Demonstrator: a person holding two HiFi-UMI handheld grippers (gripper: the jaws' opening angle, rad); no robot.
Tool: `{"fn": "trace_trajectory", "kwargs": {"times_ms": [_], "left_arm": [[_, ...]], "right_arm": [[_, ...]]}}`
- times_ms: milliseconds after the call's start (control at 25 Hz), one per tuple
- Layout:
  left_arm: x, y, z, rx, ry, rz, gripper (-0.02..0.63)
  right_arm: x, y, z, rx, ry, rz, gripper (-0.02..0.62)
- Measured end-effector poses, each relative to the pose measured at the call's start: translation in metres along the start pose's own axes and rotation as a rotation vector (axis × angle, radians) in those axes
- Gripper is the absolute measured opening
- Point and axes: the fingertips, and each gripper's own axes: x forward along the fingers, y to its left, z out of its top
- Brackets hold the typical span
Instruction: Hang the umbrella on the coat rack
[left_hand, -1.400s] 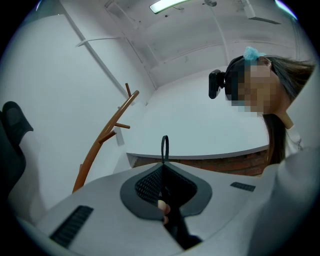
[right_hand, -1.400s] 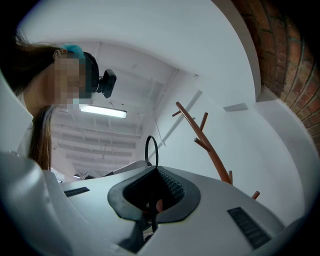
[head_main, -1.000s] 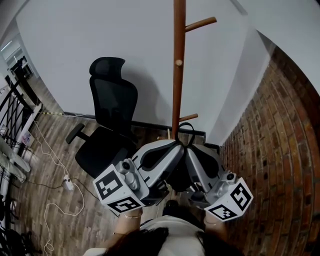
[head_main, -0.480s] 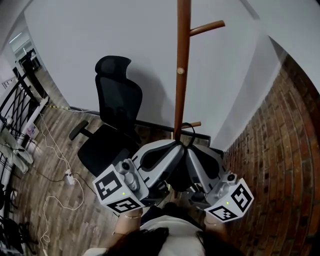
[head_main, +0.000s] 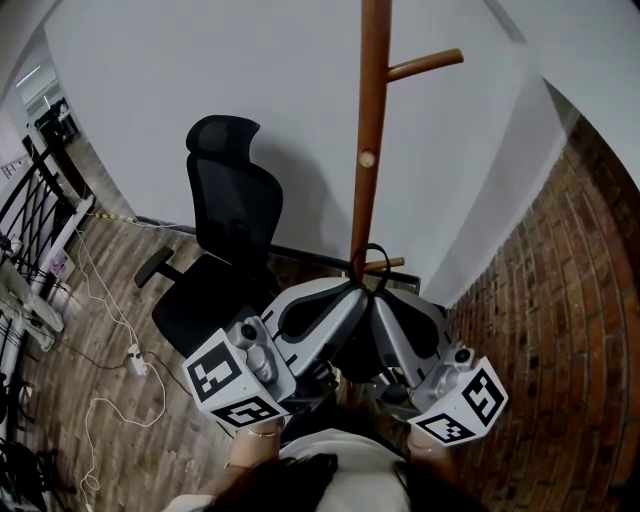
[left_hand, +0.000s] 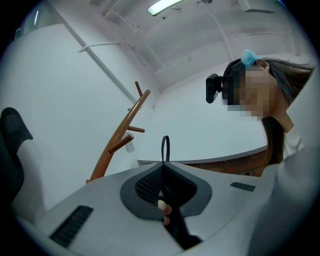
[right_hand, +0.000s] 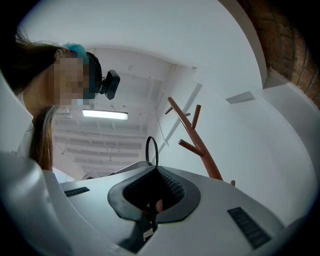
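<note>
Umbrella (left_hand: 180, 230), black, sat clamped by both grippers at once. I read my left gripper (head_main: 348, 292) as drawn narrow, jaws pinched on the umbrella. My right gripper (head_main: 384, 300) was the same, jaws tight on it from the other side. In the head view the two tips met just in front of the coat rack (head_main: 366, 180). The strap loop (head_main: 371, 262) stuck up past the tips. In the head view it overlapped the pole by the lowest peg (head_main: 388, 264). In both gripper views I saw it standing free, apart from the rack and not hooked over a peg. The rack was a brown wooden pole, upright, with pegs angled up, between a white wall and a brick wall (head_main: 560, 300). A black office chair (head_main: 225, 250) stood to its left, and a white cable (head_main: 105, 395) lay on the wood floor.
</note>
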Motion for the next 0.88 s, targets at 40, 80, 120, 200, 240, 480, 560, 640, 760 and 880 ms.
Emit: {"fn": "trace_trajectory", "kwargs": {"times_ms": [40,80,120,200,240,480,560,640,760,880], "left_arm": [[0.002,0.002,0.000,0.000,0.001,-0.005,0.011],[0.004,0.004,0.001,0.000,0.002,-0.010,0.012],[0.006,0.007,0.002,0.000,0.002,-0.016,0.011],[0.010,0.012,0.005,0.001,0.002,-0.025,0.012],[0.012,0.014,0.006,0.001,0.003,-0.030,0.011],[0.020,0.029,0.008,-0.006,0.013,-0.046,0.012],[0.023,0.034,0.008,-0.009,0.016,-0.049,0.012],[0.025,0.038,0.010,-0.014,0.017,-0.055,0.011],[0.030,0.043,0.014,-0.020,0.013,-0.063,0.011],[0.036,0.047,0.015,-0.023,0.014,-0.072,0.012]], "right_arm": [[0.001,-0.002,0.001,-0.003,-0.002,-0.003,0.037],[0.003,-0.005,0.001,-0.007,-0.005,-0.005,0.037],[0.005,-0.007,0.002,-0.009,-0.007,-0.007,0.037],[0.010,-0.011,0.004,-0.013,-0.013,-0.010,0.037],[0.013,-0.013,0.004,-0.015,-0.015,-0.012,0.037],[0.024,-0.026,0.004,-0.016,-0.023,-0.019,0.037],[0.027,-0.029,0.004,-0.019,-0.025,-0.025,0.037],[0.031,-0.032,0.005,-0.022,-0.026,-0.029,0.037],[0.036,-0.036,0.008,-0.034,-0.029,-0.033,0.037],[0.040,-0.042,0.012,-0.045,-0.031,-0.038,0.037]]}}
